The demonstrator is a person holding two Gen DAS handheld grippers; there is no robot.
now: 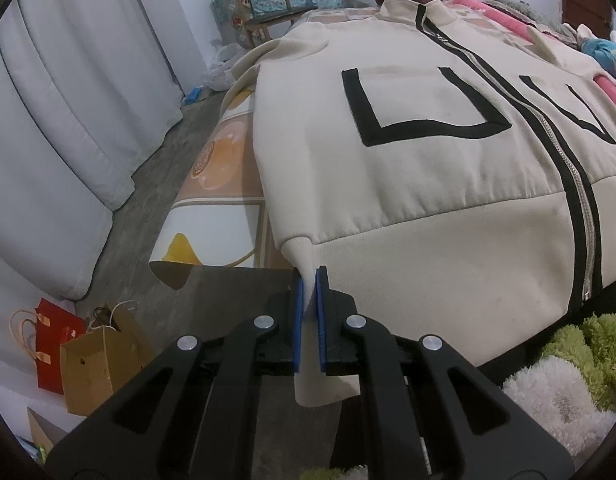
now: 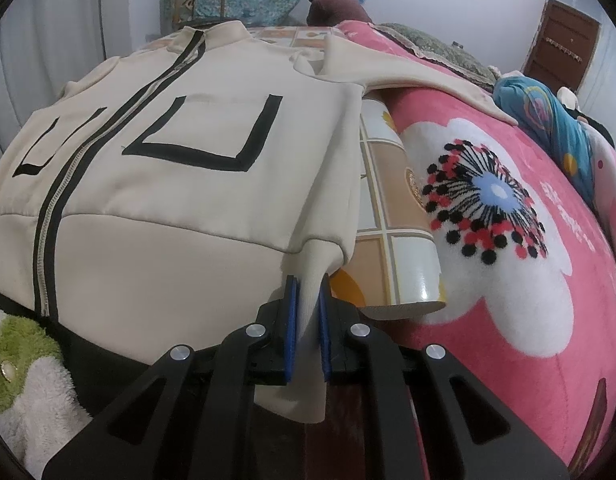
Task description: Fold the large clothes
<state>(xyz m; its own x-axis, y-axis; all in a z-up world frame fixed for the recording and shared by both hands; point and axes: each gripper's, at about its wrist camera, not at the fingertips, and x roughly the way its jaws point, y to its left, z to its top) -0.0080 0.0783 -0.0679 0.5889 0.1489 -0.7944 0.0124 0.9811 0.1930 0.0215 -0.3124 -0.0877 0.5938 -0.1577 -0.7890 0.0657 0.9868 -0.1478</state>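
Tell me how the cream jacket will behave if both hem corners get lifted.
The jacket will probably sag between the left hand-held gripper and the right hand-held gripper: the pinched corners already crumple limply. It looks thick, so likely heavyish. Its right sleeve lies loose on the pink blanket and may trail.

Bare floor (image 1: 163, 168) left; pink blanket (image 2: 508, 280) crowds the right.

Cream jacket (image 1: 428, 184): matt, smooth knit cloth with black fabric trim and a bright metal zipper (image 1: 580, 196). Left gripper (image 1: 310, 280) and right gripper (image 2: 306, 284): matt black plastic, blue pads, brushed metal pins. Glossy patterned sheet (image 2: 400, 240); fleecy pink blanket (image 2: 520, 300); brown paper bag (image 1: 95, 364).
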